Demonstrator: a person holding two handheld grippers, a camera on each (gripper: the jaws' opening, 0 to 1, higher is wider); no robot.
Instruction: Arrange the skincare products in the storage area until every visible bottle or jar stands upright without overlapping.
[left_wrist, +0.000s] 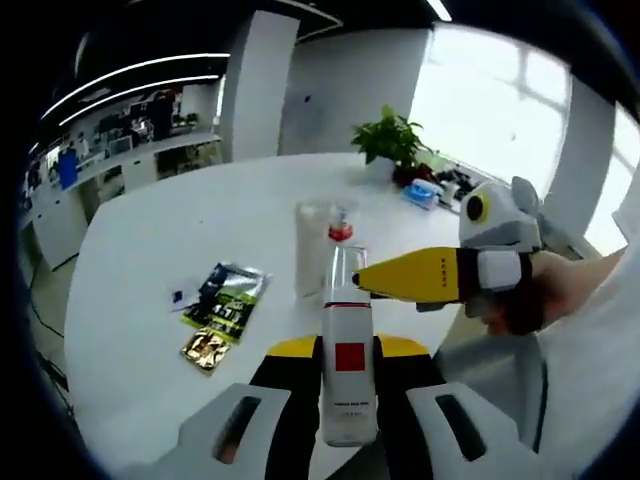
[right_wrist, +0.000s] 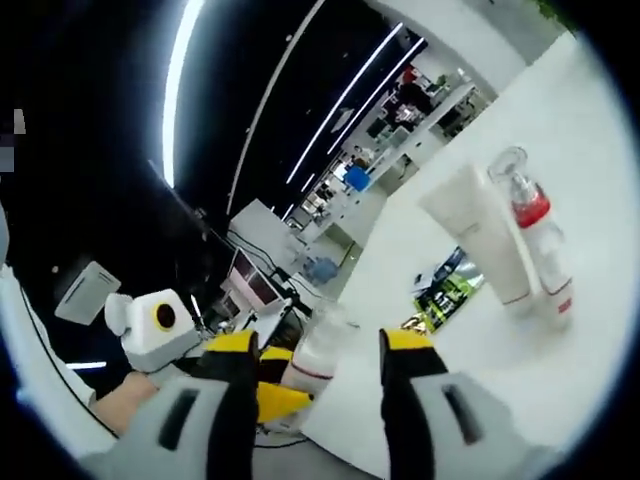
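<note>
Your left gripper (left_wrist: 345, 365) holds a clear bottle (left_wrist: 348, 375) with a red square on its white label; its yellow-tipped fingers (left_wrist: 290, 348) press on either side of the bottle's lower half, and the bottle stands up between them over the table's near edge. Your right gripper (left_wrist: 365, 279) comes in from the right in the left gripper view, its yellow finger lying across the bottle's neck; whether it touches the bottle you cannot tell from here.

In the right gripper view, your right gripper (right_wrist: 320, 345) has its fingers (right_wrist: 408, 345) set wide apart, with the top of the clear bottle (right_wrist: 318, 352) showing in the gap between them and touching neither. Your left gripper shows low on the left of that view, below the bottle.

Further in on the white table (left_wrist: 140, 260), near its middle, a white tube (left_wrist: 312, 245) stands on end, and a small spray bottle (left_wrist: 341, 228) with a red collar and clear cap stands just beside it, upright. Two flat sachets lie toward the table's left side: a dark green one (left_wrist: 228, 298) and a small gold one (left_wrist: 205, 346) just beside it. A potted plant (left_wrist: 390, 140) sits at the far edge.
</note>
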